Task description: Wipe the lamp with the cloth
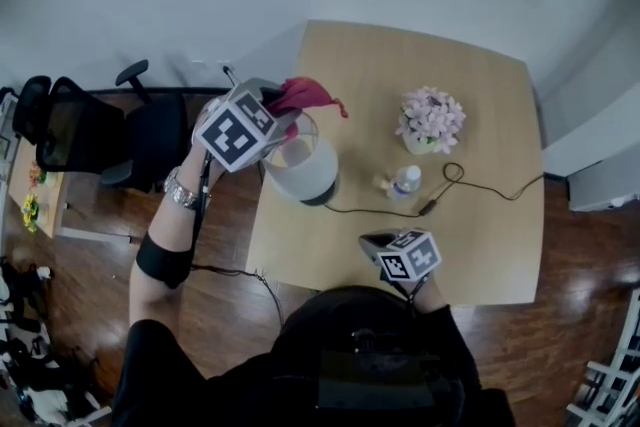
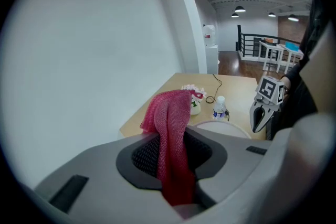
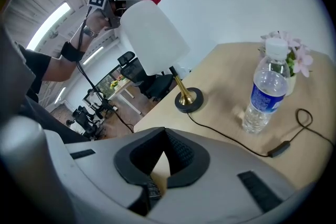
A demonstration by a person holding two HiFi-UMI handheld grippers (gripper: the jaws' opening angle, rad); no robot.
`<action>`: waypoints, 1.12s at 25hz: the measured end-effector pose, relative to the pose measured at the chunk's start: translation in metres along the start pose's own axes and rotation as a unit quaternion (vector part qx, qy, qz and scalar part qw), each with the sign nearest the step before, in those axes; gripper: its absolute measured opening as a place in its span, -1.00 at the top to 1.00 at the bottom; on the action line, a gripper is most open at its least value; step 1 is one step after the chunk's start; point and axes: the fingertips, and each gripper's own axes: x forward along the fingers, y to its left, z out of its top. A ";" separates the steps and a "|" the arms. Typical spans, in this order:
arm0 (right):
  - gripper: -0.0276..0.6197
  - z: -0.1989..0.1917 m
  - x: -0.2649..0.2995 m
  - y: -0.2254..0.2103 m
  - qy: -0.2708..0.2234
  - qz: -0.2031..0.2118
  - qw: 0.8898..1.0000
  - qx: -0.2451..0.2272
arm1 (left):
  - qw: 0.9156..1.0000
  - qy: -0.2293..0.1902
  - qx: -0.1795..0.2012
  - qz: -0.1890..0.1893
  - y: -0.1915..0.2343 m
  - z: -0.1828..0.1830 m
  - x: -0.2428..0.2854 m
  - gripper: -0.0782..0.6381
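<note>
The lamp has a white shade (image 1: 305, 170) on a brass stem with a dark round base (image 3: 189, 100), and it stands at the table's left edge. My left gripper (image 1: 283, 112) is above the shade's top, shut on a red cloth (image 1: 308, 94) that sticks out past its tips. In the left gripper view the cloth (image 2: 172, 134) fills the gap between the jaws, with the shade's rim (image 2: 223, 127) just beyond. My right gripper (image 1: 370, 240) hovers by the table's front edge, shut and holding nothing. Its tips (image 3: 164, 131) meet, pointing toward the lamp shade (image 3: 152, 36).
On the wooden table (image 1: 480, 85) stand a pot of pink flowers (image 1: 432, 120) and a water bottle (image 1: 403, 181). The lamp's black cable (image 1: 470, 190) runs across the table. A black office chair (image 1: 90, 130) stands on the floor to the left.
</note>
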 end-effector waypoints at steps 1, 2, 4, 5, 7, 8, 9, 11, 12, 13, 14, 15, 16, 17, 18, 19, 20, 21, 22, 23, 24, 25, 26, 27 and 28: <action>0.91 -0.001 -0.002 -0.001 -0.002 -0.002 1.000 0.003 | 1.000 -0.002 0.006 -0.004 -0.002 0.006 0.003 0.48; 0.91 -0.002 -0.003 -0.002 -0.004 -0.005 1.000 0.005 | 1.000 -0.004 0.012 -0.008 -0.004 0.013 0.005 0.48; 0.91 -0.003 -0.006 -0.004 -0.007 -0.009 1.000 0.009 | 0.999 -0.011 0.023 -0.021 -0.014 0.026 0.010 0.48; 0.90 -0.004 -0.007 -0.004 -0.009 -0.010 1.000 0.011 | 0.999 -0.016 0.027 -0.030 -0.020 0.033 0.011 0.48; 0.91 -0.005 -0.009 -0.005 -0.013 -0.011 1.000 0.014 | 0.998 -0.021 0.036 -0.045 -0.034 0.043 0.014 0.48; 0.91 -0.005 -0.010 -0.006 -0.014 -0.012 1.000 0.015 | 0.998 -0.020 0.043 -0.049 -0.040 0.046 0.015 0.48; 0.91 -0.006 -0.011 -0.006 -0.014 -0.012 1.000 0.015 | 0.997 -0.017 0.050 -0.051 -0.046 0.048 0.015 0.48; 0.91 -0.006 -0.012 -0.007 -0.015 -0.011 1.000 0.015 | 0.997 -0.014 0.060 -0.054 -0.055 0.049 0.013 0.48; 0.91 -0.006 -0.013 -0.007 -0.015 -0.010 1.000 0.014 | 0.996 -0.014 0.061 -0.057 -0.059 0.049 0.011 0.48; 0.90 -0.007 -0.012 -0.007 -0.015 -0.008 1.000 0.013 | 0.996 -0.014 0.062 -0.060 -0.063 0.048 0.008 0.48; 0.90 -0.007 -0.012 -0.006 -0.014 -0.006 1.000 0.011 | 0.996 -0.014 0.062 -0.061 -0.067 0.047 0.005 0.48; 0.90 -0.007 -0.012 -0.006 -0.013 -0.005 1.000 0.008 | 0.996 -0.014 0.062 -0.062 -0.071 0.046 0.002 0.48; 0.91 -0.007 -0.012 -0.004 -0.011 -0.004 1.000 0.004 | 0.996 -0.013 0.063 -0.062 -0.074 0.043 -0.001 0.48; 0.90 -0.006 -0.012 -0.003 -0.009 -0.002 1.000 0.000 | 0.996 -0.011 0.063 -0.061 -0.077 0.041 -0.005 0.48; 0.90 -0.005 -0.011 -0.001 -0.007 0.000 1.000 -0.004 | 0.996 -0.010 0.063 -0.058 -0.080 0.037 -0.009 0.48; 0.91 -0.004 -0.010 0.001 -0.006 0.001 1.000 -0.008 | 0.997 -0.009 0.061 -0.054 -0.081 0.033 -0.014 0.48; 0.90 -0.004 -0.009 0.003 -0.005 0.003 1.000 -0.013 | 0.997 -0.009 0.059 -0.049 -0.081 0.029 -0.019 0.48; 0.91 -0.003 -0.007 0.006 -0.003 0.005 1.000 -0.016 | 0.998 -0.009 0.055 -0.041 -0.079 0.024 -0.024 0.48; 0.91 -0.003 -0.006 0.008 -0.001 0.008 1.000 -0.020 | 0.998 -0.008 0.049 -0.032 -0.076 0.019 -0.030 0.48; 0.90 -0.003 -0.004 0.010 0.001 0.011 1.000 -0.024 | 0.999 -0.007 0.043 -0.023 -0.071 0.014 -0.036 0.48; 0.90 -0.003 -0.002 0.013 0.002 0.014 1.000 -0.027 | 0.999 -0.008 0.035 -0.014 -0.066 0.010 -0.043 0.48; 0.90 -0.003 0.000 0.015 0.003 0.017 0.999 -0.029 | 1.000 -0.009 0.028 -0.005 -0.060 0.007 -0.050 0.48; 0.90 -0.002 0.001 0.017 0.004 0.020 0.999 -0.031 | 1.000 -0.011 0.022 0.004 -0.055 0.004 -0.057 0.48; 0.90 -0.001 0.002 0.019 0.004 0.022 0.999 -0.034 | 1.000 -0.013 0.016 0.013 -0.049 0.002 -0.065 0.48; 0.90 0.000 0.003 0.021 0.004 0.023 0.999 -0.038 | 1.000 -0.016 0.010 0.023 -0.043 -0.001 -0.073 0.48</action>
